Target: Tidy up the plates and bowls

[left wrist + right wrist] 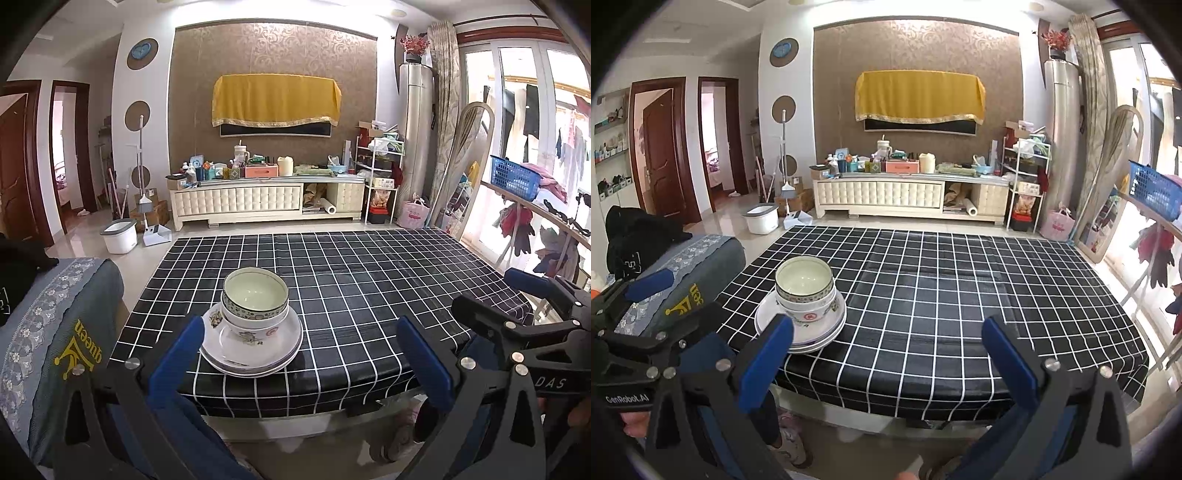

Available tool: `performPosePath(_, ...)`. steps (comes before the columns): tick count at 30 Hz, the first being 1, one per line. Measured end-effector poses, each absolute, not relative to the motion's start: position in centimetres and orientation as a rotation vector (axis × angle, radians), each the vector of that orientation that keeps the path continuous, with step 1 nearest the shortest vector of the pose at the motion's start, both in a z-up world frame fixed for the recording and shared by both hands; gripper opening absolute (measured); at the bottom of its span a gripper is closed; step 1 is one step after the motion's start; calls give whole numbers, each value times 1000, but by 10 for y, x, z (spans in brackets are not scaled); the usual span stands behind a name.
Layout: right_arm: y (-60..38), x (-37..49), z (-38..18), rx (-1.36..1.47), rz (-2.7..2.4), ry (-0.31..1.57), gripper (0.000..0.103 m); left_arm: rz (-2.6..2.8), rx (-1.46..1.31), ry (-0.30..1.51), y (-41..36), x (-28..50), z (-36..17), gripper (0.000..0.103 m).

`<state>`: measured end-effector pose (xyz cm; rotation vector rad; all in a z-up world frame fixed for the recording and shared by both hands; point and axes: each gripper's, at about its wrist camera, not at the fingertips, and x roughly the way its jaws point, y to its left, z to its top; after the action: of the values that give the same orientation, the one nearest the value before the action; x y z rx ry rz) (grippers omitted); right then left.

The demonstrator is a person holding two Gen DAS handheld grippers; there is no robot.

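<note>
Two nested bowls [255,299] sit upright on a small stack of white plates [255,354], on the near left part of the black checked table [369,295]. My left gripper [300,323] hovers open just before the table's front edge; its left finger [181,354] overlaps the plates' left rim in the picture. Off to the right is my right gripper [498,310]. In the right wrist view the bowls [805,291] and plates [812,332] lie ahead and to the left of my right gripper [888,322], which is open and empty. My left gripper [683,314] shows at the left.
A grey covered sofa arm [55,332] stands close to the table's left side. Beyond the table [960,295] are a white bucket [118,236] and a cluttered TV cabinet [266,199]. A drying rack with a blue basket [513,177] lines the right. A person's slippered foot [790,443] is under the table's edge.
</note>
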<state>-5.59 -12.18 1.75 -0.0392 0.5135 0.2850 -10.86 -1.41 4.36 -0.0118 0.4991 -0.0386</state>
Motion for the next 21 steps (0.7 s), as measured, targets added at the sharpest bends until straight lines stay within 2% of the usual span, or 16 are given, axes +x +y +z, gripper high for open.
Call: performPosePath(21, -128, -58, 17, -21, 284, 510, 103, -33, -5, 496, -19, -112, 44, 103)
